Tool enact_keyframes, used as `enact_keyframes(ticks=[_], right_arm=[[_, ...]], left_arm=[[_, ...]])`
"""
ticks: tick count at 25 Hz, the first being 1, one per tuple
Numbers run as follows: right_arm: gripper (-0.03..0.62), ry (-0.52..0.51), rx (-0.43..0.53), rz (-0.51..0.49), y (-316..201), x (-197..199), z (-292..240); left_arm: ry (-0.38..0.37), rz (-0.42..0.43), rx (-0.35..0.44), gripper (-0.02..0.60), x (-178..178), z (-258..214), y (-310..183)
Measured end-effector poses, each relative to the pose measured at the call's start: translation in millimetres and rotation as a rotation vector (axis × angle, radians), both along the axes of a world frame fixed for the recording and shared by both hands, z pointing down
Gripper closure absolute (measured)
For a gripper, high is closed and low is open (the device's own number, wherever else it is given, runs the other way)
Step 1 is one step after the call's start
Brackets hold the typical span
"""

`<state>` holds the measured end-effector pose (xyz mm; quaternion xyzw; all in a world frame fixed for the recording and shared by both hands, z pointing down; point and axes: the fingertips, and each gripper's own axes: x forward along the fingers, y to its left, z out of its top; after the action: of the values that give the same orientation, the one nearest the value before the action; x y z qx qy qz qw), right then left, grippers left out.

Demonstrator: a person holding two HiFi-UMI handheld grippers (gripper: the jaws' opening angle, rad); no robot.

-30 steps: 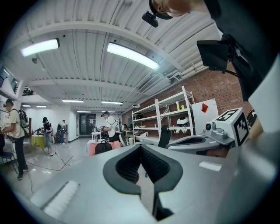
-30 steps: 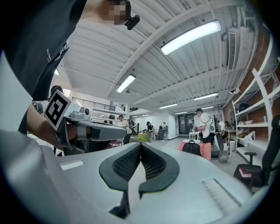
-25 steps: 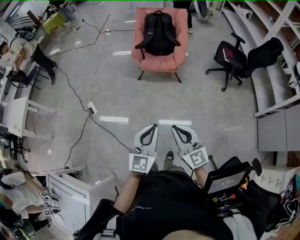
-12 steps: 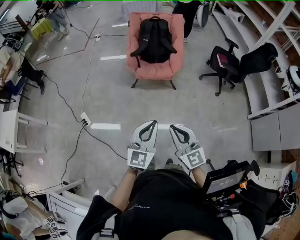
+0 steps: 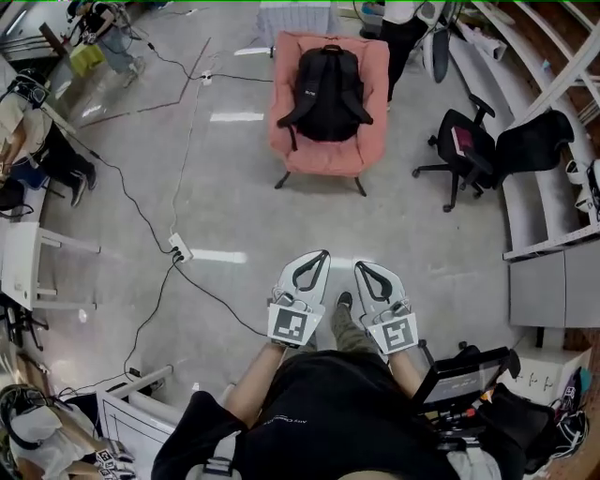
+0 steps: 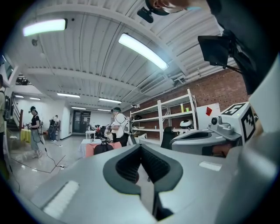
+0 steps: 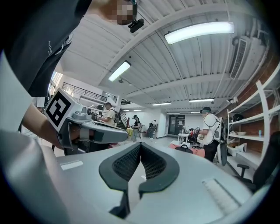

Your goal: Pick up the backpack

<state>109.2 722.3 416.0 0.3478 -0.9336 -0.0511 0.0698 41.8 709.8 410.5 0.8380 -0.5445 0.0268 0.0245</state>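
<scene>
A black backpack stands upright on a pink armchair across the floor, far ahead of both grippers. It shows small and distant as the backpack in the left gripper view and as a dark shape, the backpack, in the right gripper view. My left gripper and right gripper are held side by side in front of my body, pointing level at the chair. Both have their jaws shut with nothing between them.
A black office chair stands right of the armchair, by shelving. A power strip and cables lie on the floor at left. A person stands behind the armchair; others sit at left. A white table is near left.
I have walked across the floor toward the armchair; both grippers travelled with me, still shut. A person now stands closer behind the armchair's right side.
</scene>
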Motion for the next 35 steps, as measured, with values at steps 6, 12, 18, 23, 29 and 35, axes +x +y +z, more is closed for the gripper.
enact_keyframes(ticks=[6, 12, 18, 23, 29, 35], right_arm=[[0.579, -0.016, 0.008, -0.031, -75.5, 7.3, 6.2], [0.579, -0.058, -0.005, -0.094, -157.1, 9.2, 2.9], [0.579, -0.041, -0.048, -0.142, -216.8, 3.9, 13.7], [0.574, -0.026, -0.072, -0.139, -276.4, -15.3, 28.5], [0.558, 0.009, -0.074, -0.088, -368.6, -50.9, 26.6], [0.545, 0.027, -0.041, -0.020, -451.2, -70.6, 9.3]], left_arm=[[-0.028, -0.042, 0.013, 0.581, 6.5, -0.7, -73.9], [-0.058, -0.073, 0.038, 0.581, 15.1, -10.9, -145.1], [-0.041, -0.129, -0.006, 0.581, 7.8, -1.3, -196.0], [-0.034, -0.114, -0.048, 0.581, -14.0, 22.8, -262.6], [-0.009, -0.011, 0.003, 0.581, -43.9, 24.4, -363.7], [-0.034, 0.077, 0.032, 0.581, -66.8, 16.1, -446.2]])
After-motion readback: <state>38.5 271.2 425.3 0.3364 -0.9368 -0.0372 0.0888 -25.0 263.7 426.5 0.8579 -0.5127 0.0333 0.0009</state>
